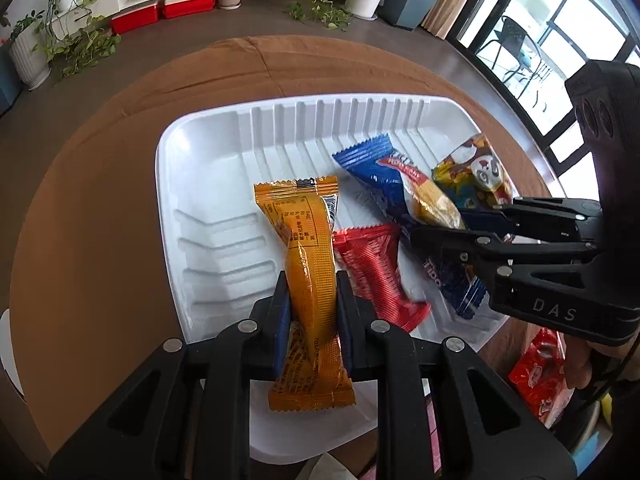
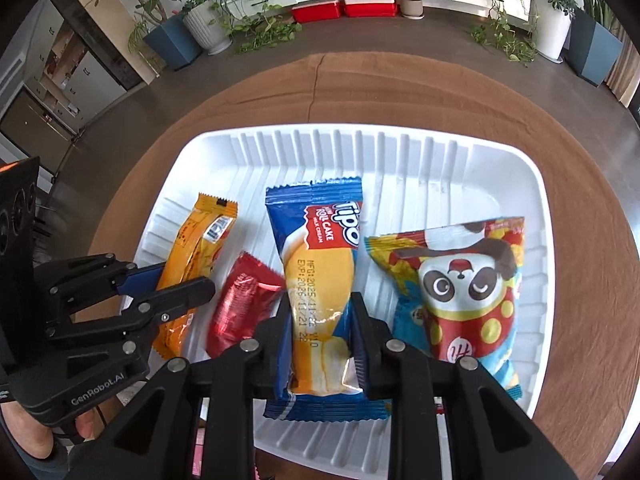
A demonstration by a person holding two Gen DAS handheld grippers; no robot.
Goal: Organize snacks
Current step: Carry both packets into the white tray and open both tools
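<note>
A white ribbed tray [image 1: 208, 152] [image 2: 460, 168] sits on a brown round table. My left gripper [image 1: 312, 292] is shut on an orange snack bar [image 1: 308, 248], held over the tray's left part; it also shows in the right wrist view [image 2: 200, 240]. My right gripper [image 2: 320, 312] is shut on a blue Tipo roll cake packet [image 2: 320, 264], seen from the left wrist too [image 1: 384, 176]. A red wrapped snack [image 1: 372, 268] [image 2: 240, 304] lies in the tray between them. A panda snack bag [image 2: 460, 288] [image 1: 476, 172] lies at the tray's right.
The brown table [image 1: 100, 200] [image 2: 580, 128] surrounds the tray. A red snack bag [image 1: 540, 376] lies off the tray at the near right. Potted plants, red boxes and a white shelf stand on the floor beyond.
</note>
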